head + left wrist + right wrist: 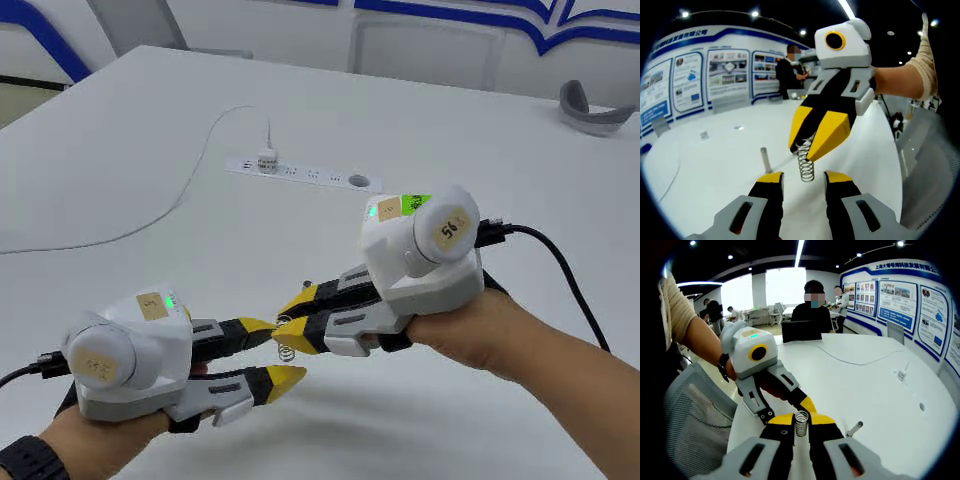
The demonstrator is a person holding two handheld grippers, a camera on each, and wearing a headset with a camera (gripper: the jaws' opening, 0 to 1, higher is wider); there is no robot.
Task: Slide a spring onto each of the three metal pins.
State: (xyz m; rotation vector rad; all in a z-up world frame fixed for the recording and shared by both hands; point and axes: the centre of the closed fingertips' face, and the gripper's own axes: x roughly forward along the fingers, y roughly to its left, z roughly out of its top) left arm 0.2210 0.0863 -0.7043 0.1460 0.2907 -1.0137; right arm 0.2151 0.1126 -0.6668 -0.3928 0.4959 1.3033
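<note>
Head view puts your right tongs (292, 320) over the white counter (120, 150), pressed onto one end of the spring (286, 352). Your left tongs (272, 354) face them, spread, gripping nothing. Left gripper view shows the spring (806, 162) hanging from the right tongs (807, 145), its free end just ahead of the gap between your left tongs (802, 176). One bare metal pin (765, 159) stands on the counter just beside it. A power strip (300, 172) lies well beyond.
</note>
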